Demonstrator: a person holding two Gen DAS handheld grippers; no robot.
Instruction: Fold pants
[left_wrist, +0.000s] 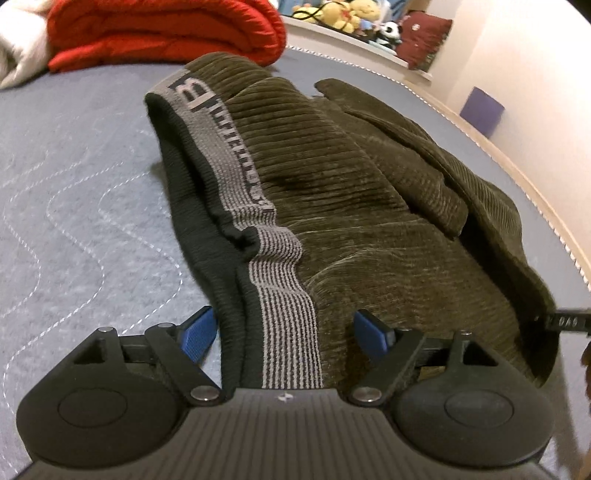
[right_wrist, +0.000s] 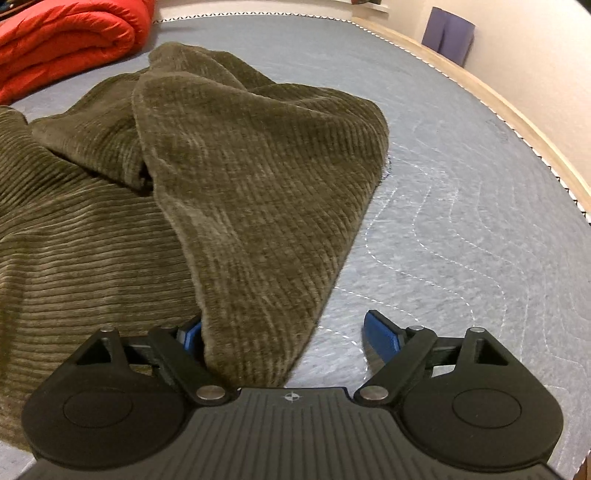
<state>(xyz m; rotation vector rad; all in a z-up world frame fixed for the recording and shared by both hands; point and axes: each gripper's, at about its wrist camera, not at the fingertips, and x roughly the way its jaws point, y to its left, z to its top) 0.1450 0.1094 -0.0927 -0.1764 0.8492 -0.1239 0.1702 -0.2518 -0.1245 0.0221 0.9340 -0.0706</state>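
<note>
Olive-green corduroy pants (left_wrist: 351, 192) lie bunched on a grey quilted bed cover (left_wrist: 74, 177). Their grey-and-black striped waistband (left_wrist: 284, 291) runs toward my left gripper (left_wrist: 284, 332) and passes between its blue pads, which stand wide apart and do not press on it. In the right wrist view a pant leg (right_wrist: 258, 192) is folded over the rest of the pants (right_wrist: 74, 240). Its near end lies between the fingers of my right gripper (right_wrist: 284, 336), against the left pad, while the right pad (right_wrist: 380, 336) hangs free over the cover. That gripper is open too.
A rolled red quilt (left_wrist: 166, 29) and a white blanket (left_wrist: 18, 48) lie at the far left of the bed. The bed's pale wooden edge (right_wrist: 517, 122) curves along the right by the wall. Soft toys (left_wrist: 347, 14) and a purple object (left_wrist: 482, 110) sit beyond it.
</note>
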